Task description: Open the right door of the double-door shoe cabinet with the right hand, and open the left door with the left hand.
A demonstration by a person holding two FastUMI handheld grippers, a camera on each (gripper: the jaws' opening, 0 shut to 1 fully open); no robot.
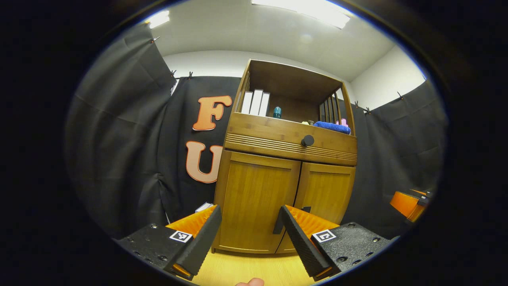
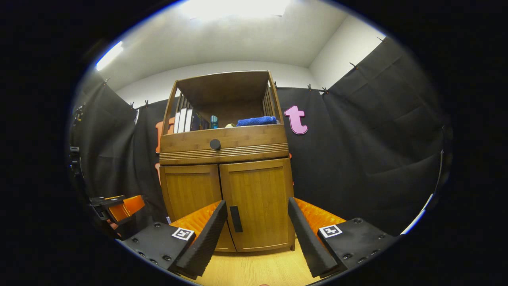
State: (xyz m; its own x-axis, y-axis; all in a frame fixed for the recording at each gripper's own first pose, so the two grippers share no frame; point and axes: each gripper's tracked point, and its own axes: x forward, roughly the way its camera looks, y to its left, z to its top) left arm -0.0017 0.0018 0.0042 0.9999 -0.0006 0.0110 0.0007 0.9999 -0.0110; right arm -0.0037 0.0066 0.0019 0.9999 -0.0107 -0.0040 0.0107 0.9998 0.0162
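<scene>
So, both doors of the shoe cabinet (image 2: 224,167) are shut; nothing opened yet, approx. the approach step. In the right gripper view the right tool (image 2: 257,230) has its jaws spread wide, holding nothing, aimed at the right door (image 2: 258,202), w/ the dark vertical right handle (image 2: 235,218) showing between its fingers but well short of contact. In the left gripper view the left tool (image 1: 250,238) is likewise wide and empty, facing the left door (image 1: 254,202); the left handle (image 1: 278,226) sits near the door's inner edge, partly hidden behind one finger. The left tool also shows at the far left edge of the right gripper view.

Cabinet stands on the wood floor (image 2: 258,270) against the black cloth; drawer w/ a round knob (image 2: 215,144) above the doors, books and a blue towel (image 2: 256,120) on the open shelf.

Next, I'd judge: right tool goes fwd, straddles the right handle, closes, then pulls outward along the hinge arc. Left does the same after.
</scene>
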